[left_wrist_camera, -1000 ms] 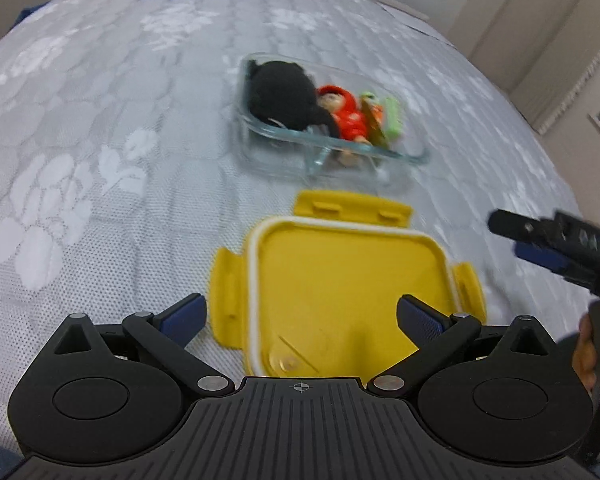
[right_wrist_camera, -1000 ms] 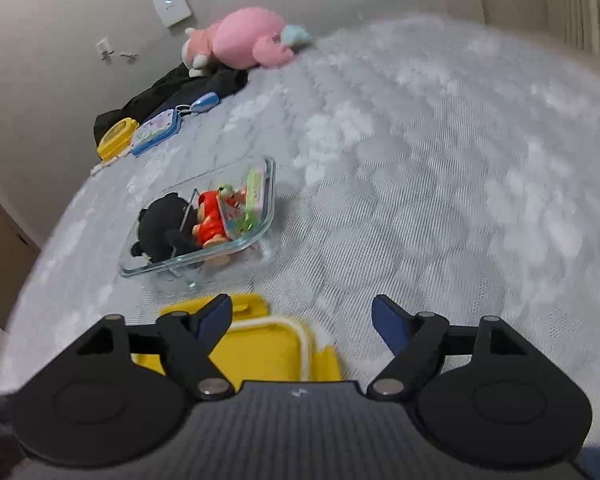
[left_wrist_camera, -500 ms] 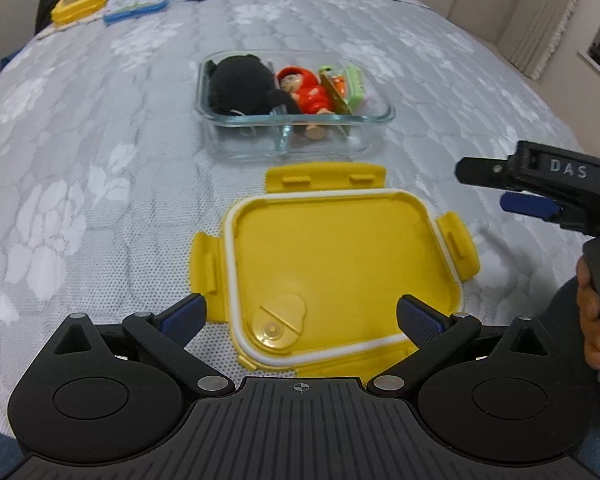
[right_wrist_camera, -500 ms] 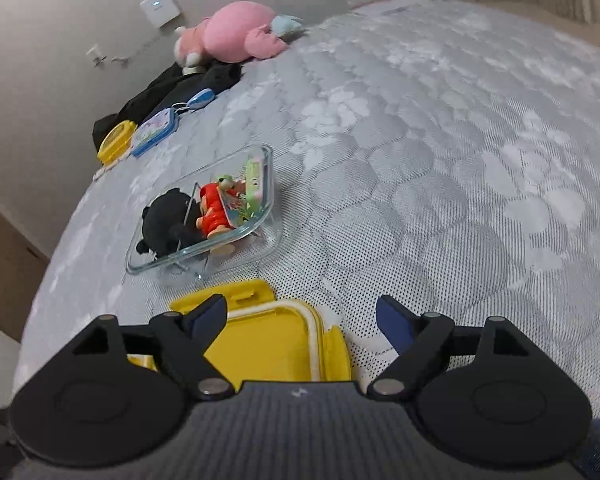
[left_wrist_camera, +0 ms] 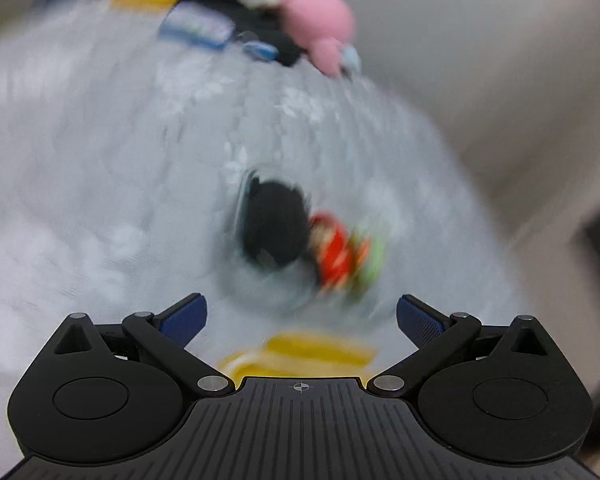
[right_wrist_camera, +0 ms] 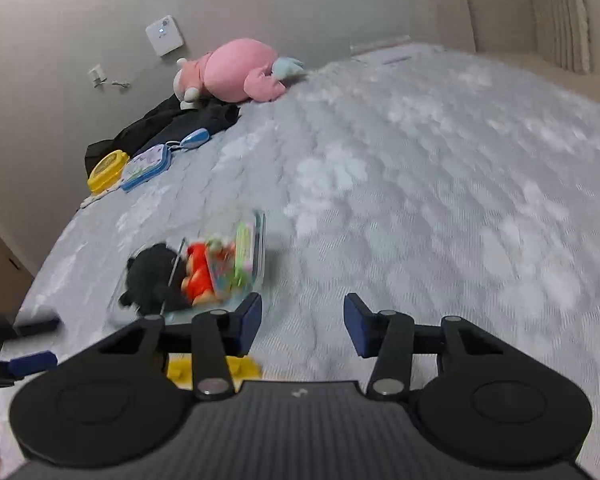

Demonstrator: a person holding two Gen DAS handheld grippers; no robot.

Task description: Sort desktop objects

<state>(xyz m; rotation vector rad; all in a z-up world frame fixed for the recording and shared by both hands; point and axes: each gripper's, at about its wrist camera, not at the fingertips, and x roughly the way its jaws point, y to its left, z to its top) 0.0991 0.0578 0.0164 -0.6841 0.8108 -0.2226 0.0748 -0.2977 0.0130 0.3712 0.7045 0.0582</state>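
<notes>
no readable writing anywhere, left gripper (left_wrist_camera: 302, 316) sitting wide open and empty, view now way blurrier than before, yellow lid (left_wrist_camera: 300, 354) slipping under it, glass container (right_wrist_camera: 192, 268) of toys resting on the bed (right_wrist_camera: 420, 200), right gripper (right_wrist_camera: 303, 320) closing on nothing

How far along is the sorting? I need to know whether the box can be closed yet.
Done: the glass box already holds a black plush toy, a red figure and a green item. In hand: nothing; the left gripper is open and empty, and the right gripper is closing on nothing. Left: the yellow lid lies off the box, on the bed in front of it.
</notes>
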